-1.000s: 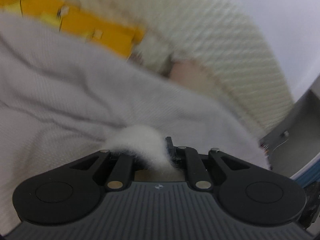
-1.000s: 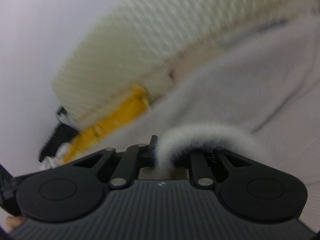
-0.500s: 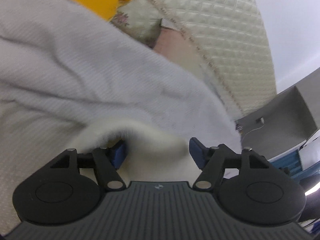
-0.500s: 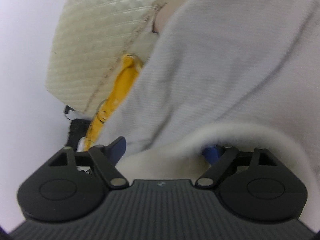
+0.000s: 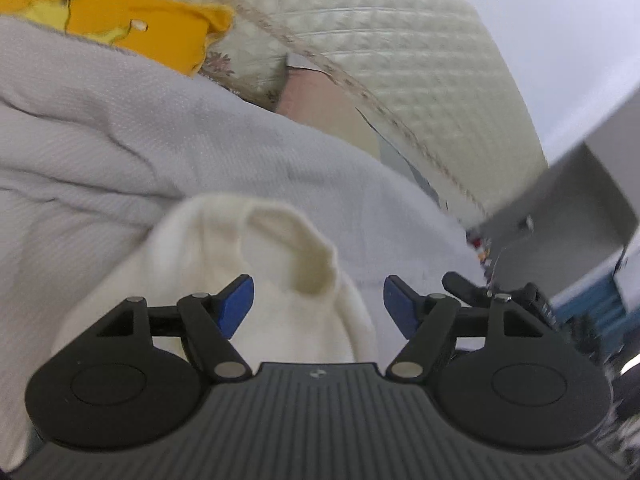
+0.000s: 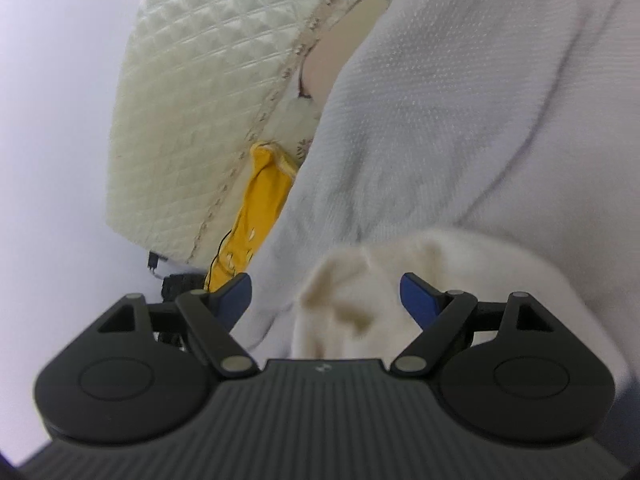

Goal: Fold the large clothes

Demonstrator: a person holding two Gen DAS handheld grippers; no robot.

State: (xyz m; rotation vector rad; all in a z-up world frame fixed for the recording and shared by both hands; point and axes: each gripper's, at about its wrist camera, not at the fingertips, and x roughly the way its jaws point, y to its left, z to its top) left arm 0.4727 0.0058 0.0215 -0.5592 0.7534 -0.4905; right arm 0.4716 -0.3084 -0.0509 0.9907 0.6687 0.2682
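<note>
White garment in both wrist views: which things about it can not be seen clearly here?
- White garment: whole shape unknown, cut off by the frame edges in both views.
- Cream fleece fold: blurred in the right wrist view.
- Yellow cloth: mostly hidden behind the garment.
- Surface underneath: covered.

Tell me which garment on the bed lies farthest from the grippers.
The yellow garment, up by the quilted headboard, beyond the pale grey garment.
</note>
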